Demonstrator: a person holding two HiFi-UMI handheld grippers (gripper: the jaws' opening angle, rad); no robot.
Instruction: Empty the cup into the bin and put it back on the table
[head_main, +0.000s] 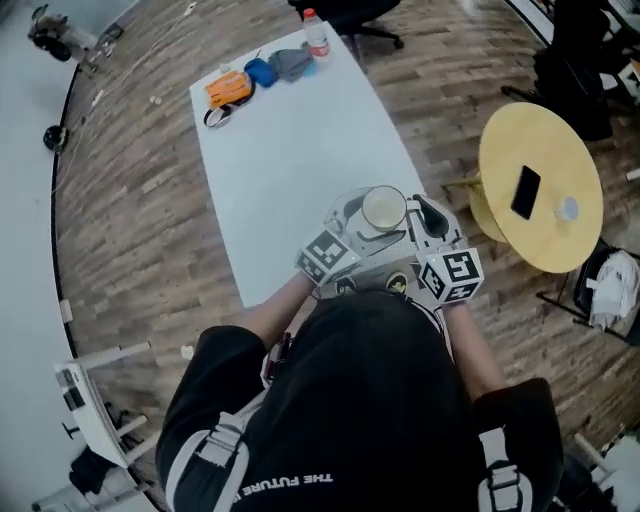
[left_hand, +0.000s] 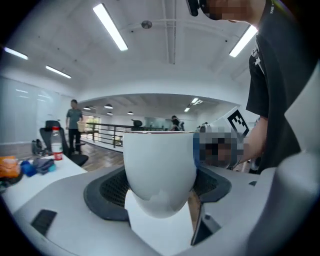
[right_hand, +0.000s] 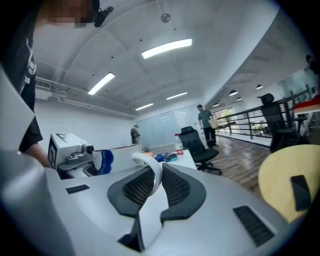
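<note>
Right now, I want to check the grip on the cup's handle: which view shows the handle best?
Right gripper view: the handle sits pinched between its pads. Left gripper view shows only the cup body; head view sees the cup from above.

"How is the light?"

"Bright and even. Long ceiling strips (left_hand: 112, 27) glow white overhead in both gripper views, blown out at their centres."

"Any shadows?"

"Only soft ones. The cup (left_hand: 159, 170) darkens gently underneath. From the head view the white table (head_main: 290, 150) looks flat and pale."

"And sharpness?"

"Both gripper views bend strongly toward dark, rounded corners, and the closest surfaces are soft. The right gripper view is slightly smeared. The head view bows the floor (head_main: 130, 230) at its edges."
</note>
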